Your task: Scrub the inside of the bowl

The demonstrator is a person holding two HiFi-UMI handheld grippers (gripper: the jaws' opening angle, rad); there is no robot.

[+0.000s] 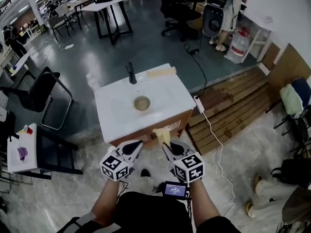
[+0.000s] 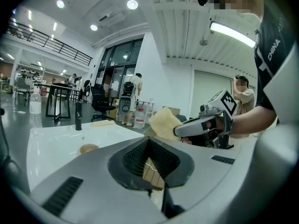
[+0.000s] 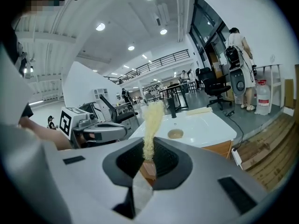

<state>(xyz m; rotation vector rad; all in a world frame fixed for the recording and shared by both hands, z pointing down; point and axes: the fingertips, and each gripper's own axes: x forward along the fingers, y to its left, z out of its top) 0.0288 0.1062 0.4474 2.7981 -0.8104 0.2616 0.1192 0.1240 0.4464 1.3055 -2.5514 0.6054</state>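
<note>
Basin (image 1: 170,98): white top on a wooden cabinet, in front of both grippers.
Shirt (image 2: 275,41): dark sleeve, seen in the left gripper view, with "CHINA" in white letters.
Jug (image 1: 239,43): by the far wall; it has a red label whose print is too small to read.
Left gripper (image 1: 137,144): jaws pressed together with nothing between them, held short of the basin's near edge.
Right gripper (image 1: 165,144): just beside the left one, jaws pinching the sponge.
Faucet (image 1: 131,73): black, upright at the basin's back rim.
Sponge (image 1: 162,135): yellow, sticking up out of the right jaws.
Bowl (image 1: 142,103): tan, in the basin's hollow in front of the faucet, well apart from the grippers and sponge.
Screen (image 1: 175,190): small, at the person's chest; its lit lines are too small to read.
</note>
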